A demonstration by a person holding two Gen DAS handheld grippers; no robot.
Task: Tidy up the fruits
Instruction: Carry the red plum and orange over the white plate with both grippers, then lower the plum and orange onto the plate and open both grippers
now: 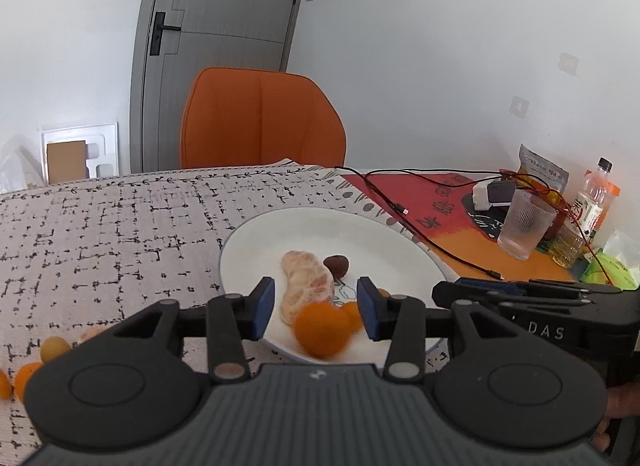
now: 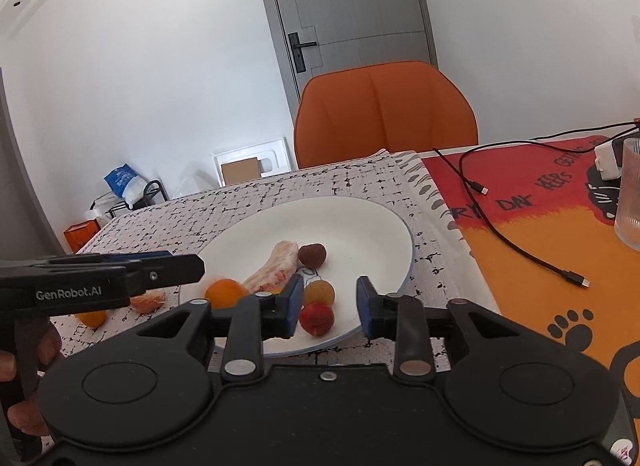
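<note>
My left gripper (image 1: 316, 308) is wide open over the near edge of the plate (image 1: 380, 238), and a blurry orange (image 1: 322, 330) sits between its fingers, not squeezed. My right gripper (image 2: 328, 306) is open too and holds nothing. More fruit (image 1: 52, 348) lies on the cloth (image 1: 120, 225), left of the plate.

One white plate (image 2: 360, 217) sits on the tabletop (image 2: 248, 205). On it: one peeled citrus piece (image 2: 276, 268), one dark brown lychee (image 2: 312, 254), one tan round fruit (image 2: 319, 293), one red lychee (image 2: 317, 318) and one small orange (image 2: 225, 293). One ribbed glass (image 1: 526, 223), one bottle (image 1: 596, 195), one orange chair (image 1: 262, 119).
</note>
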